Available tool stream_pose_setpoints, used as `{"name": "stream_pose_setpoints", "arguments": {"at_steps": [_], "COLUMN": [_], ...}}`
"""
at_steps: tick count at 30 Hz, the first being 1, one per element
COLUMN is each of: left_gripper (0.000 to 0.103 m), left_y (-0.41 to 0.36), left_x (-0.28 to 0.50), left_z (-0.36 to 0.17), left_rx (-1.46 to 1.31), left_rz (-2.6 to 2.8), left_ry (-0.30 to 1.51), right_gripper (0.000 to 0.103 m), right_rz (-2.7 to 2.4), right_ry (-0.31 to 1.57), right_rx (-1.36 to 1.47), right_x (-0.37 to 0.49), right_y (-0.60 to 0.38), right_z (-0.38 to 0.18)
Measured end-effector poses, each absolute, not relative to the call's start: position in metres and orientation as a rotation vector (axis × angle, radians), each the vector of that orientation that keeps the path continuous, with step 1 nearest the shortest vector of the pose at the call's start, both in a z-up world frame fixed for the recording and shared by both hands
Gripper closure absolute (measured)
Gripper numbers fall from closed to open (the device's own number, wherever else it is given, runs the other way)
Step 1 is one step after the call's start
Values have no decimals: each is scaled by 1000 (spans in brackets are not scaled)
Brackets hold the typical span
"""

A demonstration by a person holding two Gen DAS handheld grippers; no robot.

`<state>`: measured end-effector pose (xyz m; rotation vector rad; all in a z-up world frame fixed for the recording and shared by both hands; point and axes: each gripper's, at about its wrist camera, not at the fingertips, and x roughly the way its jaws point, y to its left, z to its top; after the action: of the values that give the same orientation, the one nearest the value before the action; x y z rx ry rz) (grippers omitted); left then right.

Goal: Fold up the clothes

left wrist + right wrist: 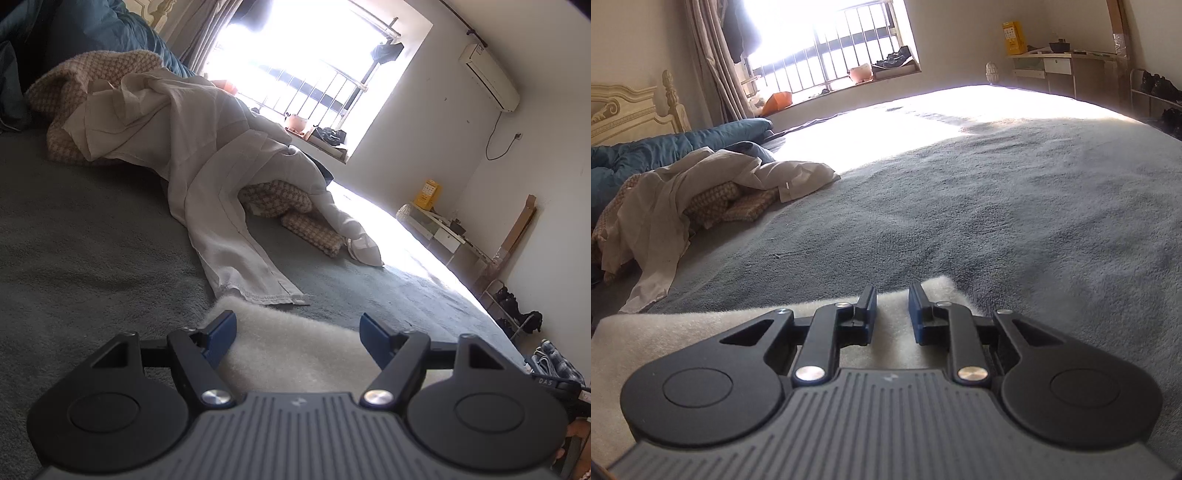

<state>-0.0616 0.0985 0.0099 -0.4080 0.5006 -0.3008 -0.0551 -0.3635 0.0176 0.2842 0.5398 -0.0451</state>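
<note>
Currently both grippers sit over cream fleece (295, 343) at frame bottom; left gripper (298, 325) jaws wide, right gripper (892, 300) jaws narrowly parted, empty; pinch both edge corners evenly before lifting.

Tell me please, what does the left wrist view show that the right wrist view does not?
Only the left wrist view shows the air conditioner on the wall and the left gripper, wide open over a fluffy white garment.

Only the right wrist view shows the cream headboard and the right gripper, open with a narrower gap over the same kind of white fleece.

Both show the grey blanket on the bed, the pile of cream and houndstooth clothes, the barred window, the yellow box and the shoe rack.
</note>
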Motion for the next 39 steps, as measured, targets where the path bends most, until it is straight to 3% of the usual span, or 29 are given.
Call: {"name": "stream_pose_setpoints", "arguments": {"at_steps": [3,9,16,23,28,35,39], "left_gripper": [16,8,8,5,4,3,2], "left_y": [88,51,3,-9,-12,-13,-16], "left_x": [-82,-121,-132,-142,-143,-137,-137], "left_z": [33,60,23,19,19,25,22], "left_rx": [-318,-201,-9,75,84,93,108], "left_rz": [-279,-383,-293,-232,-222,-214,-212], "left_ry": [502,573,767,763,772,770,766], "right_gripper": [83,79,79,79,80,79,81], "right_rz": [-22,108,69,133,134,252,267], "right_ry": [517,515,639,588,671,614,717], "right_rx": [304,235,43,110,67,81,52], "right_x": [-75,-139,-154,-196,-201,-233,-229], "right_y": [-358,-318,-284,-271,-259,-230,-215], "right_z": [40,60,17,59,19,48,11]}}
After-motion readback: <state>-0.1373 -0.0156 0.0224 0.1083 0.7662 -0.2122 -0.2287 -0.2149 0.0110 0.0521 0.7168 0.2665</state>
